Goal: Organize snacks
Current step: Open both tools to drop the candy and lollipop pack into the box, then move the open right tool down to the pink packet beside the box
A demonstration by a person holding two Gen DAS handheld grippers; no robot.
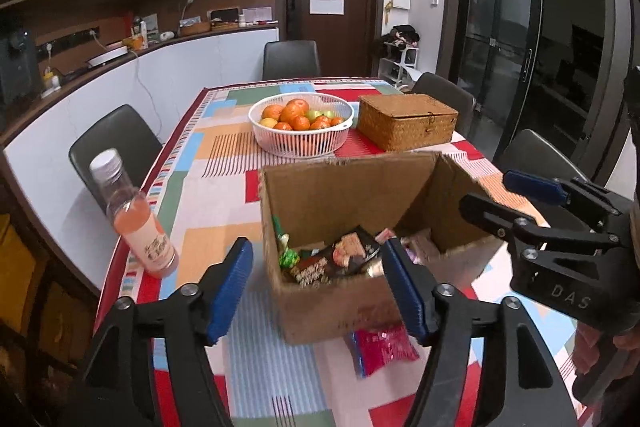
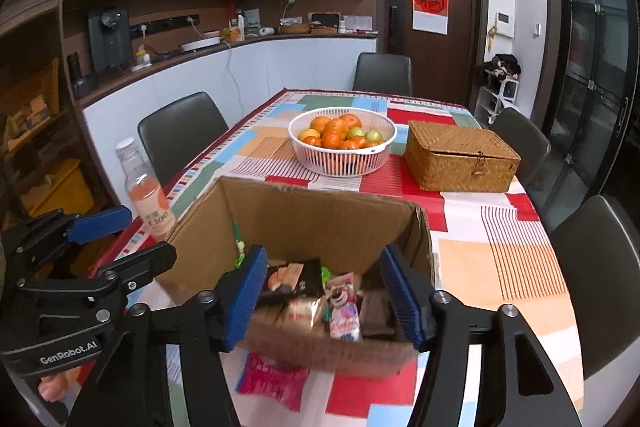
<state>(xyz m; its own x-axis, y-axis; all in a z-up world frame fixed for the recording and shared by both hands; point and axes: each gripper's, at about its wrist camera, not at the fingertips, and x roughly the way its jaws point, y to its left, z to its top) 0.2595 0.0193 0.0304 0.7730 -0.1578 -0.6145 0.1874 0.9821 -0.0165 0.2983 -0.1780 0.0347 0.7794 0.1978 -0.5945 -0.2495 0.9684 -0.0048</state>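
Note:
An open cardboard box (image 1: 340,191) (image 2: 304,215) stands on the patterned tablecloth and holds several snack packets (image 1: 340,259) (image 2: 320,295). A red snack packet (image 1: 384,347) (image 2: 272,379) lies on the cloth against the box's near side. My left gripper (image 1: 316,291) is open and empty, just in front of the box, above the red packet. My right gripper (image 2: 324,299) is open and empty over the box's near wall; it also shows in the left wrist view (image 1: 496,195) at the box's right side.
A bottle of pink drink (image 1: 136,223) (image 2: 148,195) stands near the table's left edge. A white basket of oranges (image 1: 300,123) (image 2: 342,139) and a closed wicker box (image 1: 406,121) (image 2: 460,155) sit behind the cardboard box. Dark chairs surround the table.

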